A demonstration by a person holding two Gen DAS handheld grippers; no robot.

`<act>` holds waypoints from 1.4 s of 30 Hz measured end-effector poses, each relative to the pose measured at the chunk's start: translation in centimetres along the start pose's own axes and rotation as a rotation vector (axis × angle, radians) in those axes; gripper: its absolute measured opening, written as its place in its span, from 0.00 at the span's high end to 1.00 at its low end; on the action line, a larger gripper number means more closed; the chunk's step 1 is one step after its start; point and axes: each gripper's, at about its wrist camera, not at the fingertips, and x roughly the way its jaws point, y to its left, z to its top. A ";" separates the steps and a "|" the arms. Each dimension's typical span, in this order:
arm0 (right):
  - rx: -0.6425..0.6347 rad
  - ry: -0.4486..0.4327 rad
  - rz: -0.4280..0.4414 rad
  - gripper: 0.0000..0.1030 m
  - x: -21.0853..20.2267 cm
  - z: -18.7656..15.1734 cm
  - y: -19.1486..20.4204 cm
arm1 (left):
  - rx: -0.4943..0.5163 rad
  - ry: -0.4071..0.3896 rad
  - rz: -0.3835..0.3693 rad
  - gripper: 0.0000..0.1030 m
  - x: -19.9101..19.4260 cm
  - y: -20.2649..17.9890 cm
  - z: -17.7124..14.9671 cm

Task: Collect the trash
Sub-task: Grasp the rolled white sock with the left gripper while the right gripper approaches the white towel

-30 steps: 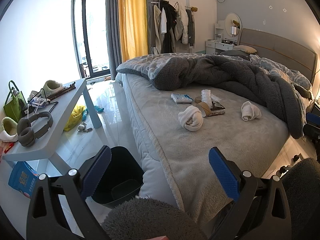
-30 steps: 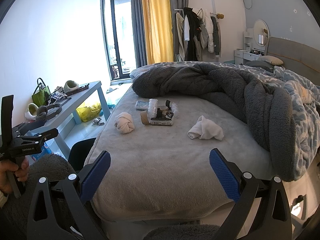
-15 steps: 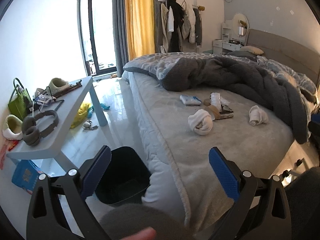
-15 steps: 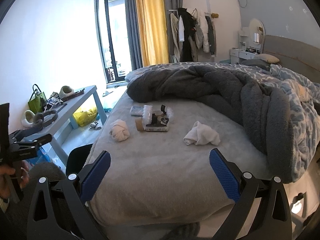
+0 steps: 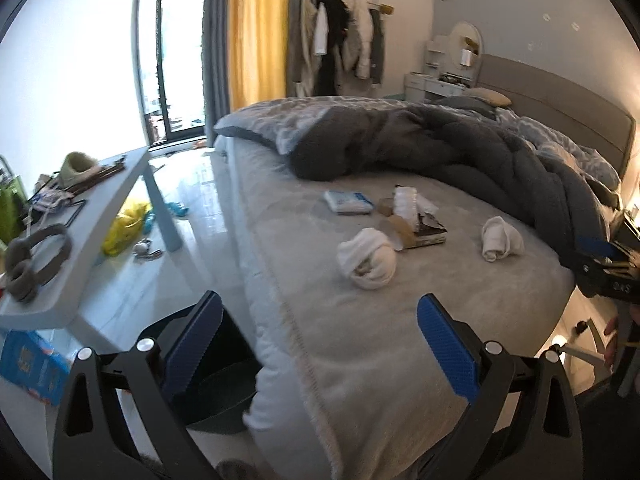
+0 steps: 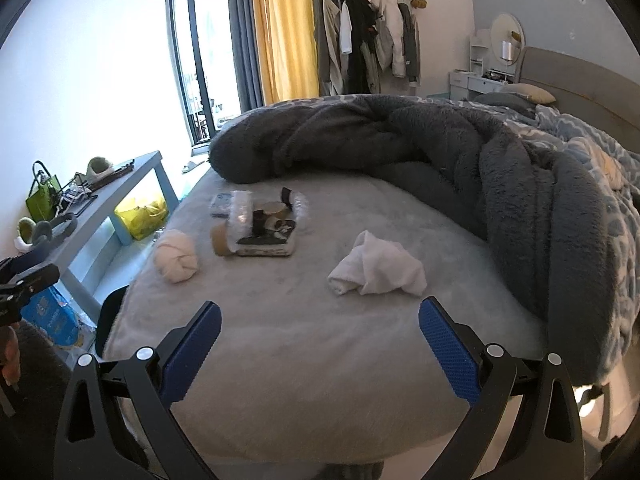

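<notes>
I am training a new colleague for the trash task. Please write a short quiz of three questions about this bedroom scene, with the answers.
1. True or false: the left tool is shut on a piece of trash.
2. Which lies nearer the bed's left edge, toward the grey side table?
A. the rolled white bundle
B. the loose white cloth
3. Where is the dark bin?

Key
1. False: both the left and the right tool are open and empty.
2. A.
3. On the floor, against the bed's near left corner, beside the side table's near end.
</notes>
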 end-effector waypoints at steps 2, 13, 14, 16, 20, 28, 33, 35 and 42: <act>-0.022 0.006 -0.001 0.03 1.1 0.5 -0.3 | 0.007 0.014 -0.008 0.03 1.2 -0.5 0.3; -0.129 0.031 0.022 0.03 6.2 2.3 -2.6 | 0.027 0.097 -0.075 0.04 8.9 -2.3 1.8; -0.135 0.033 0.022 0.03 6.6 2.4 -2.9 | 0.033 0.104 -0.074 0.04 9.7 -2.6 1.8; -0.146 0.044 0.028 0.03 7.4 2.5 -3.6 | 0.042 0.117 -0.072 0.04 10.7 -2.7 1.9; -0.155 0.065 0.041 0.03 8.8 2.8 -4.6 | 0.021 0.154 -0.071 0.05 13.4 -2.7 2.2; -0.166 0.137 0.059 0.03 12.3 2.9 -5.5 | 0.040 0.206 -0.084 0.24 16.5 -3.4 2.0; -0.148 0.166 0.094 0.03 13.5 2.9 -5.7 | 0.020 0.205 -0.079 0.40 17.2 -3.0 2.2; -0.146 0.175 0.107 0.03 13.8 2.7 -5.6 | -0.008 0.204 -0.075 0.47 17.2 -2.5 2.1; -0.133 0.203 0.130 0.03 15.2 2.4 -5.8 | -0.042 0.170 -0.034 0.52 16.2 -1.9 2.5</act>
